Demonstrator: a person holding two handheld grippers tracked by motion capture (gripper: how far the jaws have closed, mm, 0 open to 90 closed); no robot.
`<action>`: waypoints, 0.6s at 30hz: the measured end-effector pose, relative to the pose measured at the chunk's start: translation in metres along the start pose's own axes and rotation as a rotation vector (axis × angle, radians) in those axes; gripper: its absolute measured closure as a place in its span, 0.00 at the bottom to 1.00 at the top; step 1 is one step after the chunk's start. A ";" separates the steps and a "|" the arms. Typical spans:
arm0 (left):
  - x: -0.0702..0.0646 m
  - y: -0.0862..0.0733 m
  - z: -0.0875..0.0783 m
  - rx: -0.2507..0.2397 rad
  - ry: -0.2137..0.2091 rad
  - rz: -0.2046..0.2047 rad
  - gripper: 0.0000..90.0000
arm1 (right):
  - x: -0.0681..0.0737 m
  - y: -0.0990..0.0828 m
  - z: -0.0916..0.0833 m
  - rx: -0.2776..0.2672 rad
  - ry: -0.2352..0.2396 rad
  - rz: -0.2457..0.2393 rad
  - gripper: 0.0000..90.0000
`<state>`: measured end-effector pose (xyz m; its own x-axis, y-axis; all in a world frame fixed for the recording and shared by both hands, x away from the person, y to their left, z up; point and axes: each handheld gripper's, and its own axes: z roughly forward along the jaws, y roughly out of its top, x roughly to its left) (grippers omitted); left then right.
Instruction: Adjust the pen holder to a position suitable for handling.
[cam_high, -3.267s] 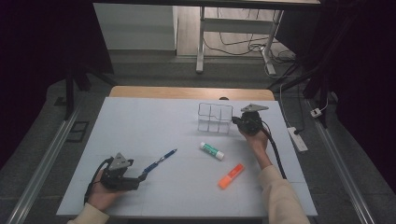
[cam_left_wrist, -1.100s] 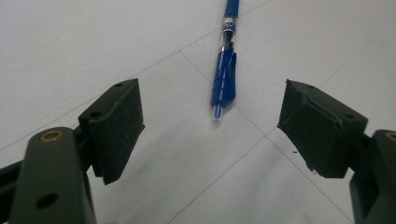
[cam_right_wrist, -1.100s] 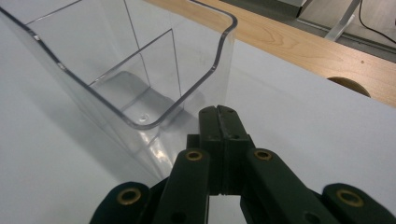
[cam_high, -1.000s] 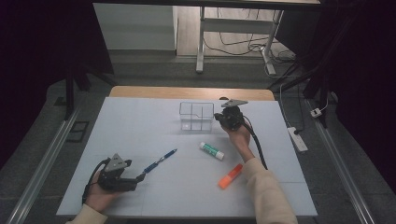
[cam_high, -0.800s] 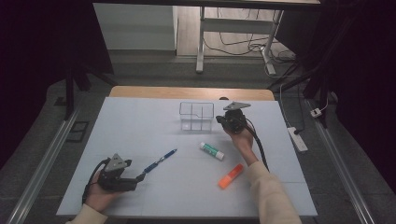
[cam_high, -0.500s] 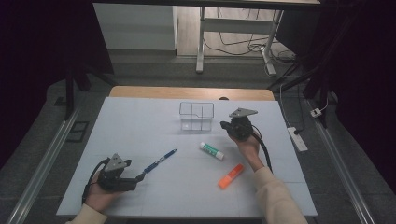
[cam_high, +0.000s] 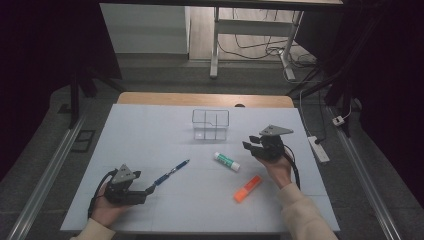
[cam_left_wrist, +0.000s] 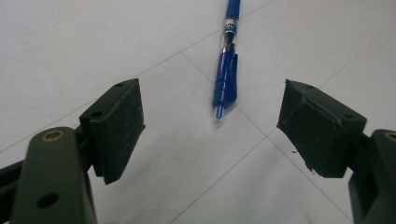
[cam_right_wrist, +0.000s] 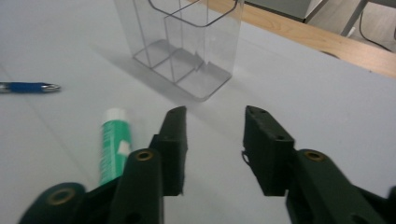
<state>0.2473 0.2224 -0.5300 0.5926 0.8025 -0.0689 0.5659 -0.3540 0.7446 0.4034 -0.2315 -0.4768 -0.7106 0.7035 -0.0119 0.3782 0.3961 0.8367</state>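
Right hand-held gripper (cam_right_wrist: 212, 140) just opening, empty; clear holder (cam_right_wrist: 187, 44) ahead, glue stick (cam_right_wrist: 113, 142) beside.

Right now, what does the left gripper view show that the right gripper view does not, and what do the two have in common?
Left gripper view alone: the blue pen seen close up, whole clip and tip, lying ahead of the wide-open left gripper.

Right gripper view alone: the clear divided organizer standing upright, the green-and-white glue stick lying beside the jaws, the wooden table edge, and the right gripper, open with nothing between its jaws.

Shared: the pale tabletop and the blue pen, whose tip end shows at the right gripper view's left edge.
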 end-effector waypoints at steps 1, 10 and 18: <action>0.000 0.000 0.000 0.001 -0.001 0.001 0.25 | 0.001 -0.004 -0.004 -0.008 0.006 0.009 0.61; 0.001 0.001 0.001 0.003 -0.004 -0.001 0.25 | 0.010 -0.029 -0.036 -0.018 0.017 0.022 0.53; 0.001 0.001 0.002 0.003 -0.003 -0.003 0.25 | 0.010 -0.049 -0.052 -0.009 0.030 0.040 0.47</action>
<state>0.2494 0.2217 -0.5307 0.5931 0.8018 -0.0730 0.5693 -0.3535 0.7423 0.3468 -0.2739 -0.4892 -0.7127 0.7004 0.0377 0.4009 0.3628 0.8412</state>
